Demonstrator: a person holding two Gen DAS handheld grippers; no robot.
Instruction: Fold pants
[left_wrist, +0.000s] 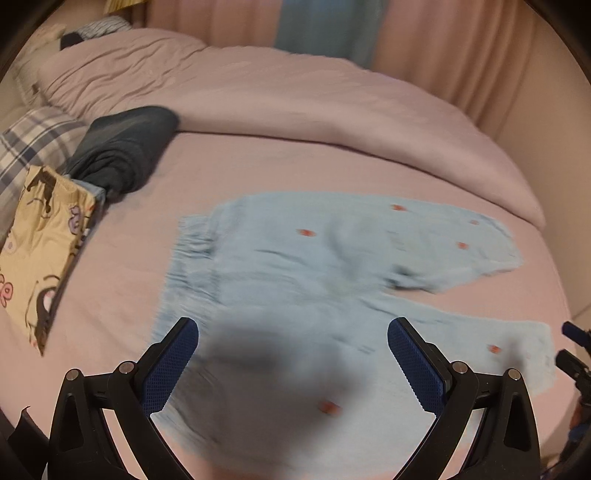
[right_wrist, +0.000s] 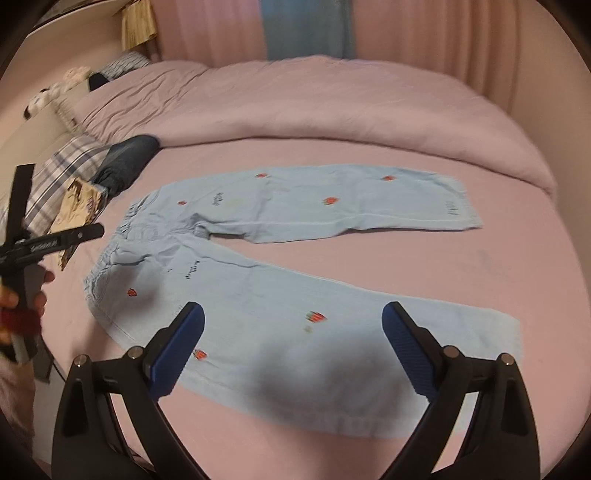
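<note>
Below the left gripper (left_wrist: 293, 363), held wide, the pants' (left_wrist: 332, 280) waistband end is seen on the bed (left_wrist: 258, 158). From the right gripper (right_wrist: 293, 349), also wide, the near leg runs rightward along the bed's near edge.

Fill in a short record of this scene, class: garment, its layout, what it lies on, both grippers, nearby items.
garment: light blue pants with small red motifs
layout: flat, unfolded, legs spread apart
surface: pink bedsheet
left gripper: open, above pants, holding nothing
right gripper: open, above near leg, holding nothing
nearby: dark folded garment, yellow cartoon-print fabric
</note>
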